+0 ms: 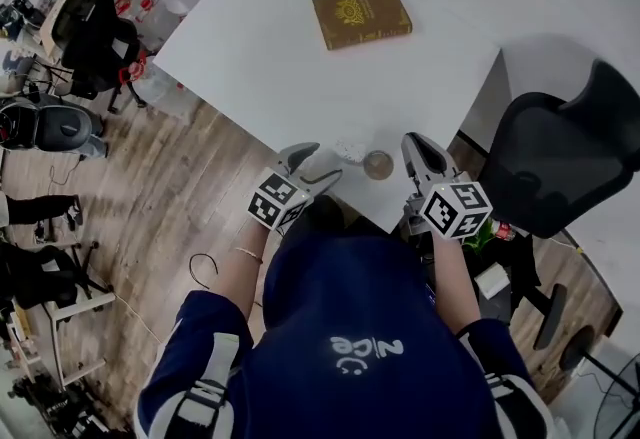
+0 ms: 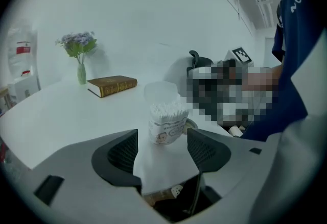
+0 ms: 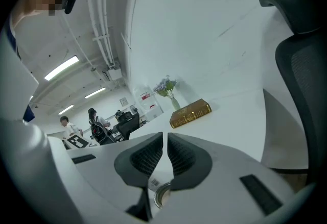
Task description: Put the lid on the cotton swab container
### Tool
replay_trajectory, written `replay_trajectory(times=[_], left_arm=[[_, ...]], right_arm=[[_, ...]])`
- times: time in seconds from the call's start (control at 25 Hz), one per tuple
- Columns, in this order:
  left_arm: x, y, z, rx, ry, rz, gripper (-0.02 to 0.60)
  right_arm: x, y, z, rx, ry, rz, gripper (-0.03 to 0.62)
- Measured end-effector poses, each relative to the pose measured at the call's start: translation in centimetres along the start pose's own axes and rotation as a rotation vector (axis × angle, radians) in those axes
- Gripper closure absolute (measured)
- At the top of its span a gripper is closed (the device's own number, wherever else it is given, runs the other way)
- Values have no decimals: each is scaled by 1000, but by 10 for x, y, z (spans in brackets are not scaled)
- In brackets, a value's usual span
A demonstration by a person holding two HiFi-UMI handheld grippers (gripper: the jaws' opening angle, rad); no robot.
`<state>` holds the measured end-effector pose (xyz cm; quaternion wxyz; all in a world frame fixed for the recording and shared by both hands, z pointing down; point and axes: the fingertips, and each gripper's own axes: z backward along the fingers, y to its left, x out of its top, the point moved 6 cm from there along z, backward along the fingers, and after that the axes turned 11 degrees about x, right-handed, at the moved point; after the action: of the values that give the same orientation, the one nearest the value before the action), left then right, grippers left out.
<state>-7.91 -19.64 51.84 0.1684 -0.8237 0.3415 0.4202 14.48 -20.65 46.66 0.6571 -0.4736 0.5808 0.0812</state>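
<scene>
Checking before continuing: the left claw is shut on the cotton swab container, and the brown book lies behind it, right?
No: the left gripper view shows the left claw open, the cotton swab container standing free beyond it. The brown book lies behind it.

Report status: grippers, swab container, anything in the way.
Left gripper open, empty. Right gripper shut, empty. Swab container upright at table edge, ahead of left fingers; round disc beside it. Nothing in the way.
</scene>
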Motion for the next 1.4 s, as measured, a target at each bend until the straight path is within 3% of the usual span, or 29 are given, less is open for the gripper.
replay_trajectory(times=[0.24, 0.36, 0.6, 1.4], left_arm=[[6, 9, -22, -78, 49, -143, 253], [9, 6, -30, -119, 48, -167, 253], [11, 1, -47, -166, 33, -120, 255], [6, 0, -52, -175, 52, -147, 273]], right_arm=[[-1, -4, -12, -25, 11, -13, 537], [-1, -11, -16, -46, 22, -32, 537], [-6, -15, -26, -37, 54, -40, 537], [-8, -23, -77, 128, 243, -56, 537]])
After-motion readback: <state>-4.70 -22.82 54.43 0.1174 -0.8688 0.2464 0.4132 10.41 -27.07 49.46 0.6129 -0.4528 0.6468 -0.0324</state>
